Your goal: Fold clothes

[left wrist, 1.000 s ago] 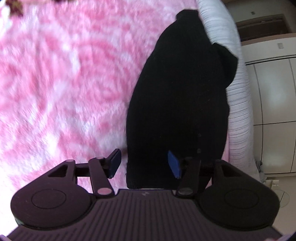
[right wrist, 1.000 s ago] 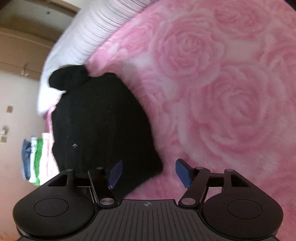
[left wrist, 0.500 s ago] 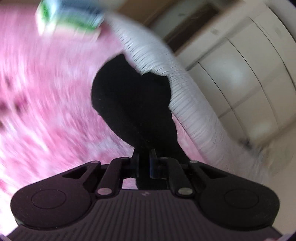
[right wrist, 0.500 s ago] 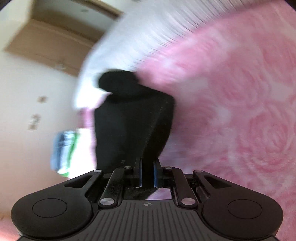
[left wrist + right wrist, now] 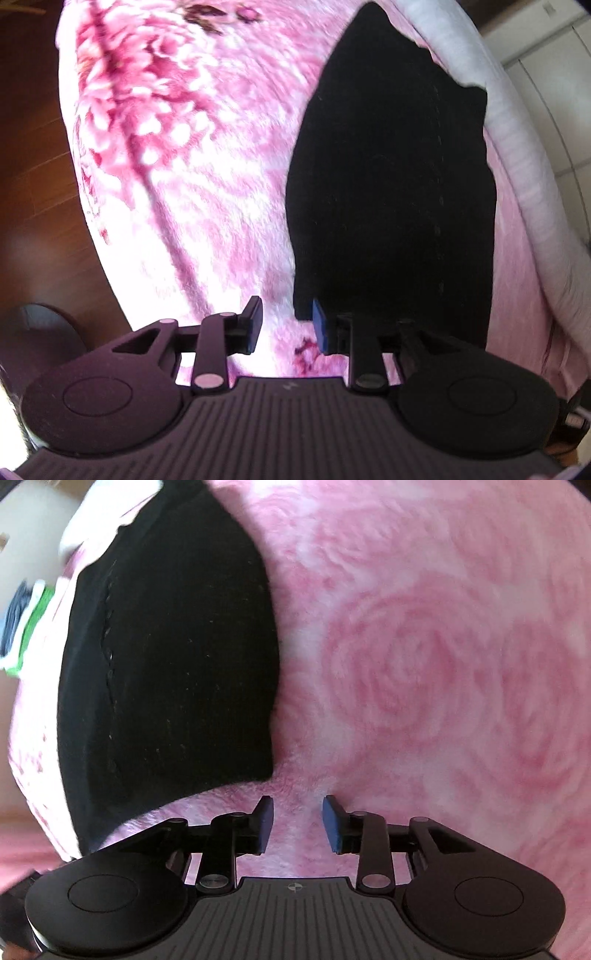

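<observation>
A black knit garment lies folded into a long flat shape on the pink rose-patterned blanket. My left gripper hovers at its near left corner, jaws opening, with only blanket between the blue pads; the right pad sits just beside the corner. In the right wrist view the same garment lies to the upper left. My right gripper stands just past its near right corner, jaws opening over bare blanket, holding nothing.
A white ribbed pillow or bolster runs along the garment's far side. A stack of folded blue, white and green clothes sits at the bed's edge. Dark wooden floor shows beyond the blanket's left edge, white cabinet doors at right.
Both grippers closed on the garment's near edge, carried it over with the views swinging, then released it. The garment now lies folded flat and both jaws stand apart.
</observation>
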